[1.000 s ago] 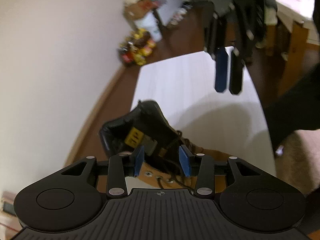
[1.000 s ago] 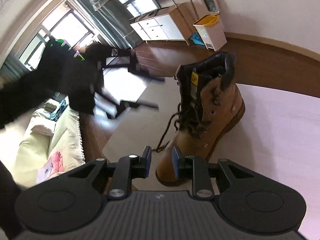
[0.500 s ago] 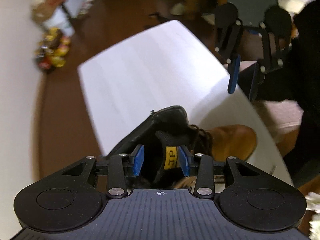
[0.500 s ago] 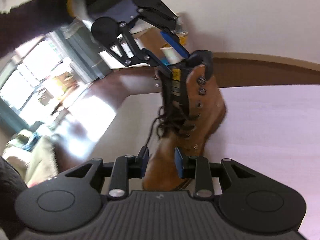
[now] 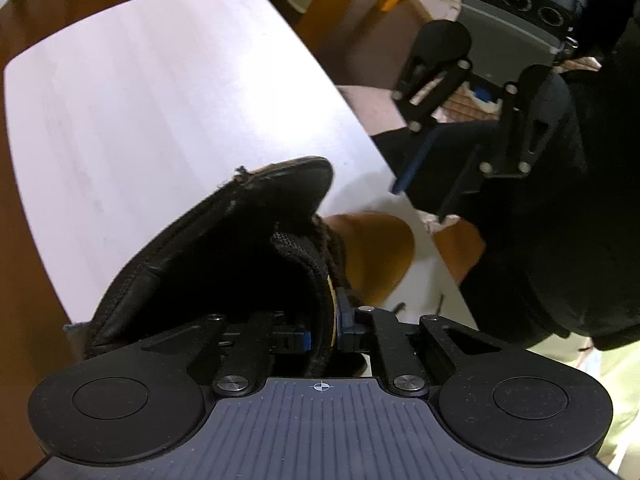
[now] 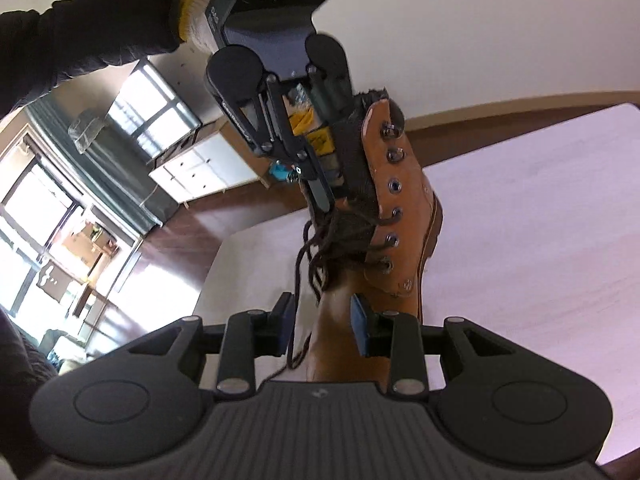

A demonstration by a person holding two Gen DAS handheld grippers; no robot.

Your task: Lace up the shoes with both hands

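Left wrist view: the left hand-held gripper [image 5: 321,334] is closing its 2 blue pads on the black padded tongue [image 5: 316,280] of 1 tan boot [image 5: 372,252], with the tongue clamped between them and almost no gap left. The boot stands on a pale desk [image 5: 160,92], near the desk's edge. Its black collar [image 5: 224,240] fills the middle of the view and its tan toe shows beyond. The right hand-held gripper [image 5: 420,196] hangs above and past the toe, pads apart and nothing between them, carried by a person in a dark sleeve [image 5: 568,240].

Right wrist view: the right hand-held gripper [image 6: 322,330] is partly open, and its pads frame the boot's [image 6: 400,216] toe without pressing on it. A loose end of dark brown lace [image 6: 304,264] hangs just beside its left pad; whether they touch I cannot tell. The boot rests on the desk [image 6: 540,220] with 1 row of metal eyelets [image 6: 394,186] visible. Laces cross only the lower eyelets and hang slack in a tangle. The left hand-held gripper [image 6: 324,196] grips the tongue [image 6: 356,168] at the boot's top, beside a yellow label [image 6: 320,138], held by a dark sleeve [image 6: 88,36] with a yellow cuff
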